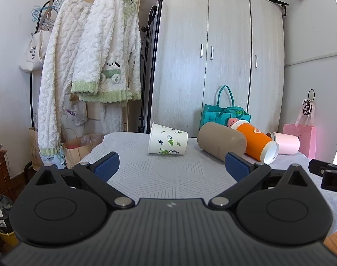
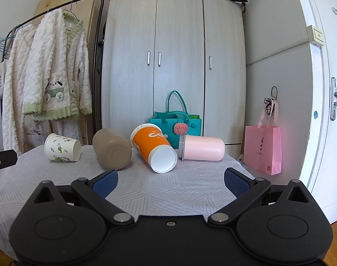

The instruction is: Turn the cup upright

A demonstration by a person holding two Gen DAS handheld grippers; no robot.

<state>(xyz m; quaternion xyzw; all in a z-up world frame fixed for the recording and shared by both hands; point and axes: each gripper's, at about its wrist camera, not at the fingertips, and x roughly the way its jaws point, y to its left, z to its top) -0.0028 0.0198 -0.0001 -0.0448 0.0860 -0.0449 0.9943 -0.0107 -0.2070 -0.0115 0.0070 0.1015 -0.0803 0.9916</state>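
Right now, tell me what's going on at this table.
Four cups lie on their sides on the cloth-covered table: a leaf-print paper cup, a tan cup, an orange cup and a pink cup. A person holds the left gripper and right gripper short of them, jaws wide apart and empty. No cup is touched or upright yet.

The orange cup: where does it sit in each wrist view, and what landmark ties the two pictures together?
Left wrist view: the orange cup lies on its side right of centre, between the tan cup and the pink cup.
Right wrist view: the orange cup lies near centre, white base toward the camera, the same neighbours either side.
Shared landmark: the teal bag directly behind it.
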